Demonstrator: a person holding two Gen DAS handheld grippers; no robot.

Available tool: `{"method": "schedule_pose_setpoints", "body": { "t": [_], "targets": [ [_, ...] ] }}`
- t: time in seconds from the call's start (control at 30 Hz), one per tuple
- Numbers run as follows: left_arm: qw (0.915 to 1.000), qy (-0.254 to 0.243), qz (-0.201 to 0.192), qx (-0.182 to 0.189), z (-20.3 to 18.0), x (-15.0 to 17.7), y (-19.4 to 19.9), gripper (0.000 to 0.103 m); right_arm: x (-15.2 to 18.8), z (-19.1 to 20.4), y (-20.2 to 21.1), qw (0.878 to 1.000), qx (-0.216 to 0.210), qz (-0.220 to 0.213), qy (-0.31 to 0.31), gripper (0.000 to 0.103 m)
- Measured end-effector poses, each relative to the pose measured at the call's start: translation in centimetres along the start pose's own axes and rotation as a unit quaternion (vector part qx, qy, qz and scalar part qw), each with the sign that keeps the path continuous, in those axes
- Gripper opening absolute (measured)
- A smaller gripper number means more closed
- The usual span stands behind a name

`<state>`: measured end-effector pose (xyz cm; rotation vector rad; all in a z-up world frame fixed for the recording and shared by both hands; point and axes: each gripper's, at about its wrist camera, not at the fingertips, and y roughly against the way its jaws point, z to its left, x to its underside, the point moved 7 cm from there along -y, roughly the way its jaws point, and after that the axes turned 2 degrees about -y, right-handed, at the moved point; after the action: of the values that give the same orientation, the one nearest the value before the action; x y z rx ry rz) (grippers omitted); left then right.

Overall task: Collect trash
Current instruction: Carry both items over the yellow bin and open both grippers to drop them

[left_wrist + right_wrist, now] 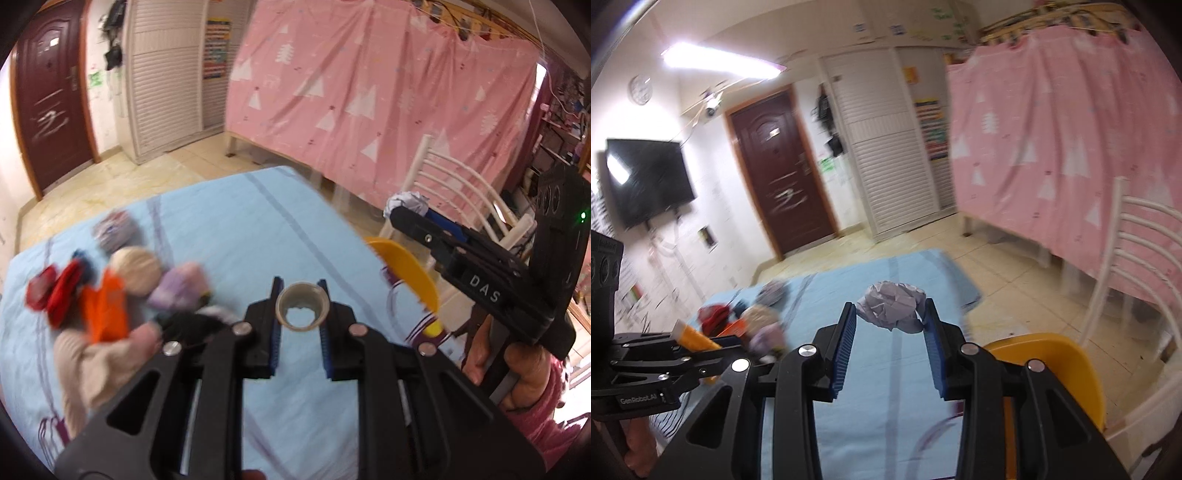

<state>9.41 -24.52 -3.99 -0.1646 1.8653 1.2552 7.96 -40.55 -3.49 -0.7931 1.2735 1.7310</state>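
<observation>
A worktop (236, 236) covered with a pale blue cloth with faint purple stripes stands on a tiled floor (110, 173). At its left side lies a blurred heap (110, 280): red and orange wrappers, a beige round piece, a lilac wad, a greyish crumple behind.

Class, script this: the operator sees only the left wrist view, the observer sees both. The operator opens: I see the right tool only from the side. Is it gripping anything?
Observer: Yes. The right tool is shut on a crumpled paper ball, pinched between both pads.
Operator: Where is the bin from there?
Observer: The yellow bin shows low on that tool's right.
Operator: Anything on the wall left of the door?
Observer: A dark television.
</observation>
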Motion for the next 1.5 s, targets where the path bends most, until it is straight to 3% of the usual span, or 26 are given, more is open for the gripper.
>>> {"method": "schedule_pose_setpoints", "body": {
  "t": [0.27,0.53,0.63,0.77,0.9,0.93,0.97,1.03,1.23,1.5],
  "targets": [
    [0.9980,-0.021,0.034,0.048,-6.7,-4.2,-4.7,0.016,-0.3,-7.5,0.3,0.997,0.066,-0.009,-0.046,0.030],
    [0.9956,-0.033,0.065,0.059,-10.9,-6.5,-9.6,0.016,1.2,-12.3,-1.1,0.993,0.091,0.024,-0.072,0.032],
    [0.9951,-0.031,0.071,0.061,-12.0,-7.3,-10.8,0.016,1.3,-13.9,-1.4,0.991,0.105,0.027,-0.083,0.038],
    [0.9946,-0.037,0.076,0.060,-13.3,-7.8,-12.1,0.016,1.4,-15.4,-0.7,0.988,0.117,0.022,-0.093,0.057],
    [0.9943,-0.037,0.083,0.057,-13.6,-7.9,-12.9,0.017,1.3,-17.0,0.2,0.985,0.138,0.009,-0.100,0.060],
    [0.9940,-0.038,0.086,0.056,-13.7,-7.9,-13.1,0.025,1.3,-17.4,0.5,0.984,0.145,0.006,-0.103,0.060],
    [0.9938,-0.037,0.089,0.056,-13.8,-7.9,-13.4,0.045,1.1,-17.6,0.7,0.983,0.148,0.004,-0.106,0.060],
    [0.9944,-0.037,0.083,0.054,-13.8,-8.1,-13.4,0.063,1.1,-18.3,1.0,0.982,0.149,-0.001,-0.116,0.060],
    [0.9951,-0.027,0.079,0.053,-13.3,-8.1,-12.8,0.064,1.0,-18.1,1.0,0.983,0.145,-0.004,-0.113,0.060],
    [0.9969,-0.008,0.060,0.050,-10.8,-8.1,-10.5,0.064,0.4,-14.5,0.2,0.989,0.121,0.000,-0.081,0.060]
  ]
}}
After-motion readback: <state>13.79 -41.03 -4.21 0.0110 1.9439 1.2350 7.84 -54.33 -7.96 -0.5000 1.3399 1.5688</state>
